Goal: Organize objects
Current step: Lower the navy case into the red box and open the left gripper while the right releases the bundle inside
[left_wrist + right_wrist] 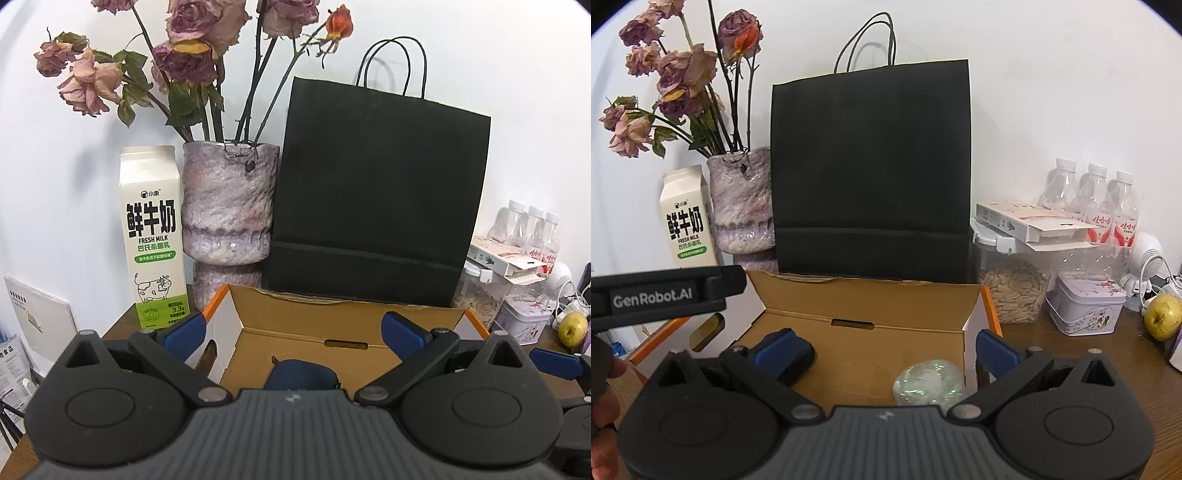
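Hovering wide open and empty above the cardboard box near the table's back edge, both the left claw and right claw look between items, the next move likely needing another object fetched.

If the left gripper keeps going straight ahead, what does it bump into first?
Probably the back wall of the cardboard box, since the open left gripper points right at it. The dark blue thing inside sits lower, likely underneath. The black paper bag comes after; depth is uncertain.

Home table: dried roses in vase, milk carton, snacks jar
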The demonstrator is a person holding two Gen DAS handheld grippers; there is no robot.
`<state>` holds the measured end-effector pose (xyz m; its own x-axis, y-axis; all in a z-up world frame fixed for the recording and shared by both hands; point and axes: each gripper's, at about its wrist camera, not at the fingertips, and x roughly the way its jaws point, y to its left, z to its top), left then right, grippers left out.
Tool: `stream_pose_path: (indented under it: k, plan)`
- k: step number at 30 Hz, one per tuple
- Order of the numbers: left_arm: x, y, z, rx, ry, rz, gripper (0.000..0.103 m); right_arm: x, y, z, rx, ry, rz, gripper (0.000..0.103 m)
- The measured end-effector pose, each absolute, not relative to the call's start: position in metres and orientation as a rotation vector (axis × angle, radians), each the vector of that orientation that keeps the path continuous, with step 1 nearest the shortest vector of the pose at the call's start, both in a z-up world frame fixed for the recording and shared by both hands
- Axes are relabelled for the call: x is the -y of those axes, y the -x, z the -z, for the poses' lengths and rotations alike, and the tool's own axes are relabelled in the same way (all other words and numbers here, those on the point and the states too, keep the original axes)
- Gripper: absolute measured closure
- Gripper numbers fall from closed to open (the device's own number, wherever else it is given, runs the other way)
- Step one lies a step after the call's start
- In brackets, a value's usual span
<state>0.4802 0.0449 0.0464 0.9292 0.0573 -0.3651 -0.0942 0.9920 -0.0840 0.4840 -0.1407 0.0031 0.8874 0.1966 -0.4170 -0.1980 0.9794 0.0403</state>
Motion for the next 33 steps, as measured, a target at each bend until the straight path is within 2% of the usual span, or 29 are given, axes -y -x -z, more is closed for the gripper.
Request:
stream_pose_path:
  k: [33]
  plan:
    - [-0.047, -0.366, -0.083, -0.274, 0.113, -0.051, 0.0, 0.144, -0.389, -0.044, -0.334, 0.071, -0.274, 0.0]
